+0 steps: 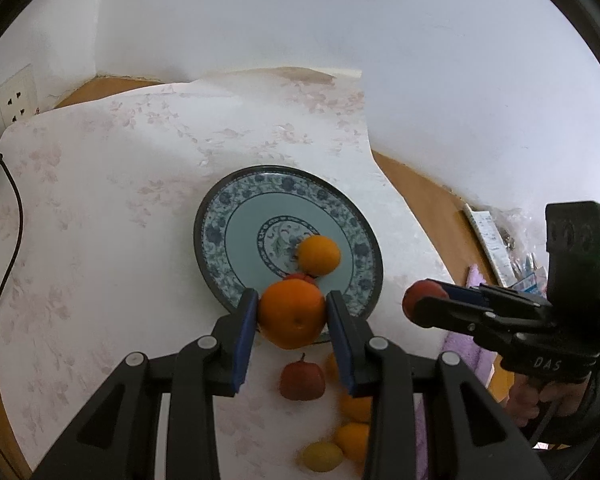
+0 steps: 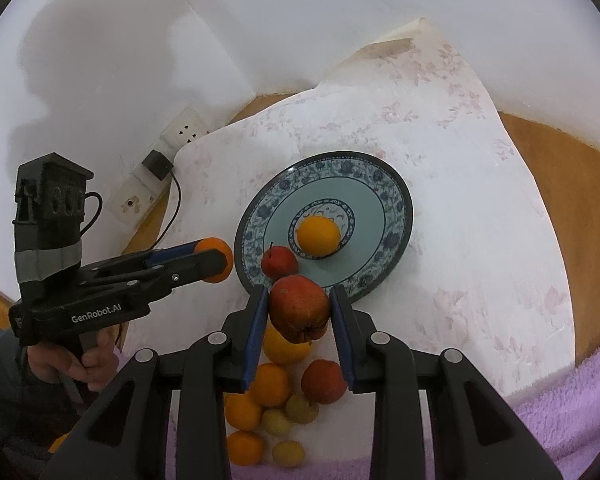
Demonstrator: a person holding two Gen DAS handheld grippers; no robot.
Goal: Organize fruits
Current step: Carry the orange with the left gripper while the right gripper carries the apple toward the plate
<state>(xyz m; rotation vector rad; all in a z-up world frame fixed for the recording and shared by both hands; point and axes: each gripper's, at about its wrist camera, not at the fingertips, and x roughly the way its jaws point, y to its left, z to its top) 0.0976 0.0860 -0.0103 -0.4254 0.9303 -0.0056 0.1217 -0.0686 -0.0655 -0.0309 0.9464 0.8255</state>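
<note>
Two fruits are in your grip now, both approx. over the near rim of the plate (image 1: 216,208). Your left gripper (image 1: 292,316) is closed on an orange (image 1: 292,314), the blue pads pressing its sides at the widest part; that is the right place, because the peel is firm but a bit slick and a round fruit slips out if you hold it off-center. Your right gripper (image 2: 300,312) is closed on a red apple (image 2: 299,307), also across the middle, bottom end facing the camera. The apple looks stiff and smooth, probably light, so squeeze moderate only, as the skin can bruise.

Beyond the fingers, on the plate, lie one orange fruit (image 2: 318,236) at the center and a small red fruit (image 2: 279,262) near the rim. Set yours beside them, not on top, or they roll. Below and behind the fingers, a pile of fruits (image 2: 276,400) waits on the cloth (image 2: 480,240); for these take hold the same way, across the middle.
</note>
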